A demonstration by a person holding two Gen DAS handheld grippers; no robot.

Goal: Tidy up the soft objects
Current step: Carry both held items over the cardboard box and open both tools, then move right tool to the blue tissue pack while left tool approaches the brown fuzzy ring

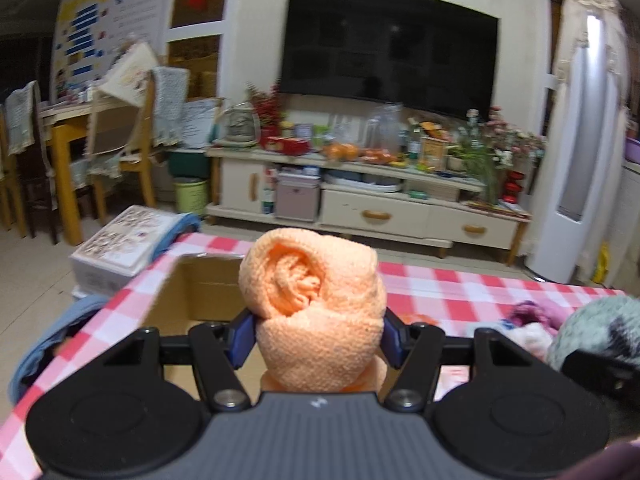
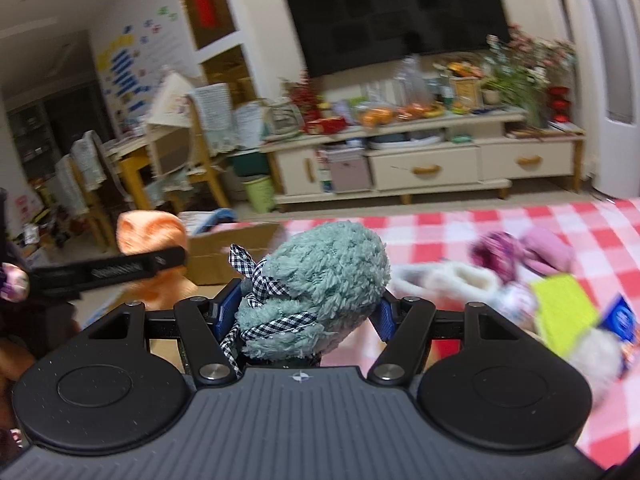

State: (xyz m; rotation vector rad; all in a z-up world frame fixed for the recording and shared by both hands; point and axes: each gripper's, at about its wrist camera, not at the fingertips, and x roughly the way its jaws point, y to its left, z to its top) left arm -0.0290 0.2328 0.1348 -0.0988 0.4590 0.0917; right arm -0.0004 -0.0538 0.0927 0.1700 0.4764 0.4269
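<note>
My left gripper (image 1: 316,338) is shut on a rolled orange towel (image 1: 316,312), its blue pads pressing both sides of the roll above the open cardboard box (image 1: 200,280). My right gripper (image 2: 304,312) is shut on a fluffy teal plush (image 2: 328,280) with a black-and-white checked ribbon (image 2: 256,280). In the right wrist view the left gripper (image 2: 108,270) and its orange towel (image 2: 150,232) show at the left, in front of the cardboard box (image 2: 224,252). The teal plush (image 1: 600,328) shows at the right edge of the left wrist view.
A red-and-white checked tablecloth (image 2: 480,228) covers the table. On it lie a white fluffy slipper (image 2: 452,276), a purple soft item (image 2: 520,252), a yellow-green cloth (image 2: 564,308) and a blue packet (image 2: 620,320). Beyond stand a TV cabinet (image 1: 380,208) and wooden chairs (image 1: 120,152).
</note>
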